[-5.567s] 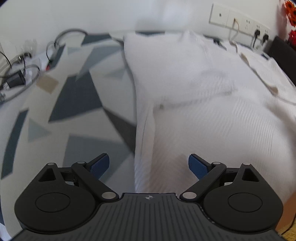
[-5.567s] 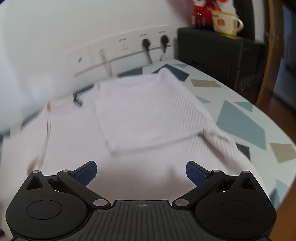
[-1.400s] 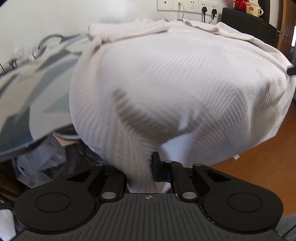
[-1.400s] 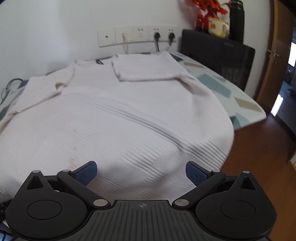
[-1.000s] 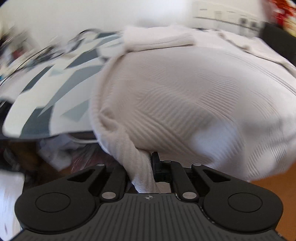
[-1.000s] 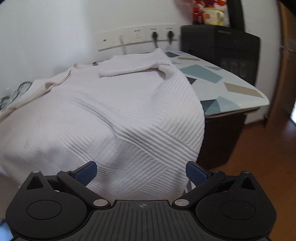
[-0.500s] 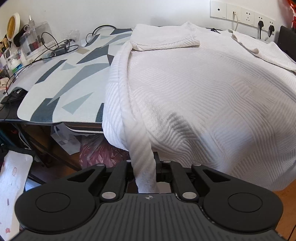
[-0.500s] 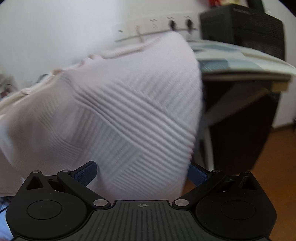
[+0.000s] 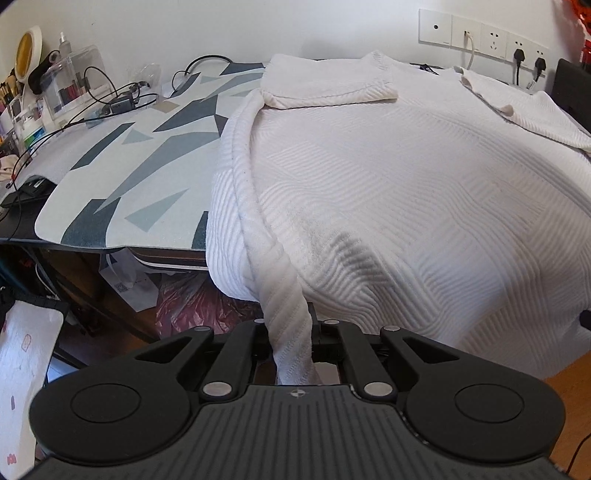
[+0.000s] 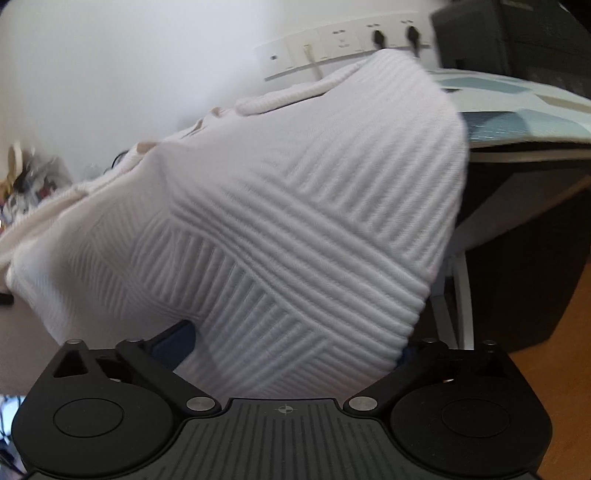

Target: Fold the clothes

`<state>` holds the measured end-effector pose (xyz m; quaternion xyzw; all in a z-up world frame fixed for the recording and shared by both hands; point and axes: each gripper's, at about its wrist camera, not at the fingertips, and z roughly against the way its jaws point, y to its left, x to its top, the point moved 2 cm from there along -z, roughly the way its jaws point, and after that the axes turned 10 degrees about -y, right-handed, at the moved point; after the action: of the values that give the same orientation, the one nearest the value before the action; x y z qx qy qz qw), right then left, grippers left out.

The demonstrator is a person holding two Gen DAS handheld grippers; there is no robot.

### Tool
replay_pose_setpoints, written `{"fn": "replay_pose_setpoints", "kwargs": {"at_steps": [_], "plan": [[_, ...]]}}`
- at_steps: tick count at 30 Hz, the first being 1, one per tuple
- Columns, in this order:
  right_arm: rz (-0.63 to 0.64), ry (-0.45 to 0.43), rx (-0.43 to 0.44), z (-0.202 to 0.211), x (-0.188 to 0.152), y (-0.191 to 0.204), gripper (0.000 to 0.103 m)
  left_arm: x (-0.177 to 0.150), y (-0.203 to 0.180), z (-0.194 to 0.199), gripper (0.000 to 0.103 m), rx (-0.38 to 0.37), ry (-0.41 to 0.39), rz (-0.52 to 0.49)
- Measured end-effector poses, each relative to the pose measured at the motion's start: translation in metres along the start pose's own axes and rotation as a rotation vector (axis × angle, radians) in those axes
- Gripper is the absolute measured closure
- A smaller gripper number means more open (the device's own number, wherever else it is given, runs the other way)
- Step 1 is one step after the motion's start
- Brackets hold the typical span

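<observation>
Grab the other hem corner before lifting

Left claw [image 9: 291, 341] pinches sweater [image 9: 406, 192] hem at 6 o'clock; right claw [image 10: 291, 347] gapes wide around cloth (not pinching yet), so close first.

White sweater [image 9: 406, 177], knitted in raised ribs forming crossing diagonal blocks. Pale tablecloth [image 9: 122, 173] printed with dark blue, slate and tan angular shards. Black gripper bodies, blue pads [image 10: 173, 343]. White wall sockets [image 9: 480, 33] with black plugs. Orange-brown wooden floor [image 10: 569, 369].
</observation>
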<state>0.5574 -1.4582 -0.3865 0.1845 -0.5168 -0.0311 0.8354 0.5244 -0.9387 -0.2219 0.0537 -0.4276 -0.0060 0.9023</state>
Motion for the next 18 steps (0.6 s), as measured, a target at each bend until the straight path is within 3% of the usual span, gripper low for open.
{"fn": "replay_pose_setpoints", "kwargs": {"at_steps": [2, 5, 9, 12, 18], "plan": [[0.02, 0.036, 0.023, -0.003, -0.002, 0.002, 0.03, -0.001, 0.0, 0.0, 0.097, -0.005, -0.002, 0.006], [-0.099, 0.064, -0.028, 0.004, 0.003, -0.011, 0.052, 0.0, 0.004, 0.004, 0.098, -0.016, -0.008, 0.042], [-0.206, 0.097, -0.049, 0.022, 0.008, -0.021, 0.057, 0.0, 0.012, 0.012, 0.098, -0.042, -0.027, 0.089], [-0.141, 0.119, -0.037, 0.027, 0.007, -0.009, 0.055, -0.002, 0.017, 0.015, 0.098, -0.05, -0.032, 0.116], [-0.095, 0.134, 0.013, 0.021, 0.01, 0.022, 0.076, 0.001, 0.02, 0.019, 0.098, -0.085, -0.043, 0.133]]}}
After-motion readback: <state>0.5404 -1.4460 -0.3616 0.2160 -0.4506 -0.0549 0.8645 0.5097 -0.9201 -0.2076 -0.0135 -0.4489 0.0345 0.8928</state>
